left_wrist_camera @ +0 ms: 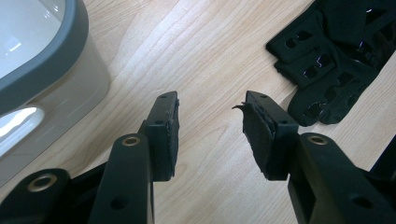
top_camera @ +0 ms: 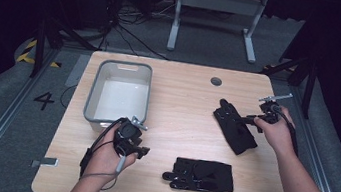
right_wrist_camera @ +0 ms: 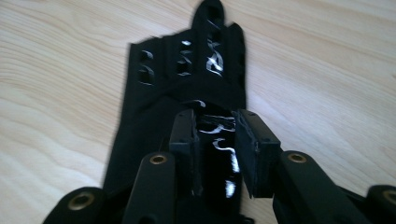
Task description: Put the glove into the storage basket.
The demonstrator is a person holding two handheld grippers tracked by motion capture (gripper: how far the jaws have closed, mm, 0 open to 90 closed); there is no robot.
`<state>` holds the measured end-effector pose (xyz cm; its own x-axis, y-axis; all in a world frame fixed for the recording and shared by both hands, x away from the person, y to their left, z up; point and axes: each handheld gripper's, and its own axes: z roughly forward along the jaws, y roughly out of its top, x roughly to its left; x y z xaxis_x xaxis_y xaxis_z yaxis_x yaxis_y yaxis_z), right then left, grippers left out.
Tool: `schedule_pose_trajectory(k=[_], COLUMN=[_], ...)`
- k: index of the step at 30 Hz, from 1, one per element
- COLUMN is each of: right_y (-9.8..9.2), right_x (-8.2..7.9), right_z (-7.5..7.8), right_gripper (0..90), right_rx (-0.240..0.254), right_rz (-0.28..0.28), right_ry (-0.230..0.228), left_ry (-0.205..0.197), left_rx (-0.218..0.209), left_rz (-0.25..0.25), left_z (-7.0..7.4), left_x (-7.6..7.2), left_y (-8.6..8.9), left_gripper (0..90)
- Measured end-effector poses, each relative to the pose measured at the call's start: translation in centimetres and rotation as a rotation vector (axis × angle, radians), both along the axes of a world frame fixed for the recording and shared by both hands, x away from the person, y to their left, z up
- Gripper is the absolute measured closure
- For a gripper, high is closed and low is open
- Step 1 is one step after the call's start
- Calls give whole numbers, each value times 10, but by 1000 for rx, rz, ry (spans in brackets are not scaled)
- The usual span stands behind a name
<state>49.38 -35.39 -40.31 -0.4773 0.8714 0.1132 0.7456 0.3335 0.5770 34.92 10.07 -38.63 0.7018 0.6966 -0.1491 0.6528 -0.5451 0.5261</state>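
Two black gloves lie on the wooden table (top_camera: 182, 103). One glove (top_camera: 234, 130) (right_wrist_camera: 187, 79) lies at the right, its fingers pointing away. My right gripper (top_camera: 247, 120) (right_wrist_camera: 217, 116) is down on its middle, jaws narrowly apart with shiny glove fabric between the pads. The second glove (top_camera: 202, 175) (left_wrist_camera: 336, 51) lies flat near the front edge. My left gripper (top_camera: 132, 138) (left_wrist_camera: 210, 100) hovers open over bare wood beside the front corner of the bin, and nothing sits between its jaws.
A grey-rimmed white bin (top_camera: 118, 93) (left_wrist_camera: 42, 70) stands empty at the table's left. A round cable hole (top_camera: 216, 81) sits near the far edge. Beyond the table are a white desk frame (top_camera: 215, 16) and floor cables.
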Motion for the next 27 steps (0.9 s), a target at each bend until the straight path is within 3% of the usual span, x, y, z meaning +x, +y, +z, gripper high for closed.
schedule_pose_trajectory(k=[7,17,24,27], right_y=[-10,-7,-1,1], right_x=[5,4,2,1], right_z=[-19,-30,-30,-30], right_gripper=[700,693,848,864], right_rx=[-22,-53,-68,-86], right_rz=[-37,-20,6,10], right_ry=[51,84,83,71], left_ry=[1,-3,0,1], left_rx=[6,10,16,14], left_rz=[-12,-25,-35,-35], left_z=[-1,-1,-2,-2], left_x=[2,2,1,1], left_y=[-4,-8,-11,-11], left_gripper=[560,557,551,551])
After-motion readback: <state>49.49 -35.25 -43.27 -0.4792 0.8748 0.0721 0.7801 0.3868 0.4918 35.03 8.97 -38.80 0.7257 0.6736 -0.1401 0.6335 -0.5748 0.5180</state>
